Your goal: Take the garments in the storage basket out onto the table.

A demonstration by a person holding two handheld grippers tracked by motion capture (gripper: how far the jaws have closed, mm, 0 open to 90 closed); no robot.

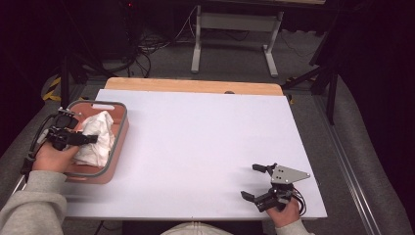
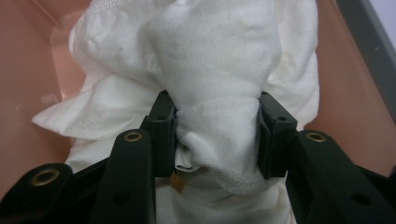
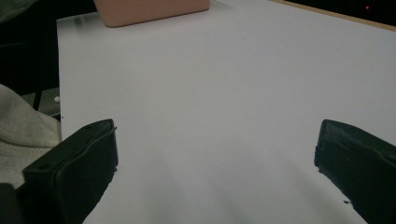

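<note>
The left gripper view shows the left gripper [image 2: 217, 135] pinching a bunched white cloth [image 2: 210, 60] between its fingers, inside the pink basket [image 1: 119, 142]. The high view shows the right gripper [image 1: 258, 182], fingers spread, on the tabletop [image 1: 205, 137] well apart from the basket.

Dim room past my table.
I see grey carpet floor [image 1: 230, 63], white desk frame [image 1: 235, 29] at back, cables [image 1: 147, 44] on floor, black tripod legs [image 1: 323, 78] at the right.

White table [image 1: 205, 147] with wooden far edge; beyond it, a grey metal stand [image 1: 235, 36] and floor cables [image 1: 151, 46].
</note>
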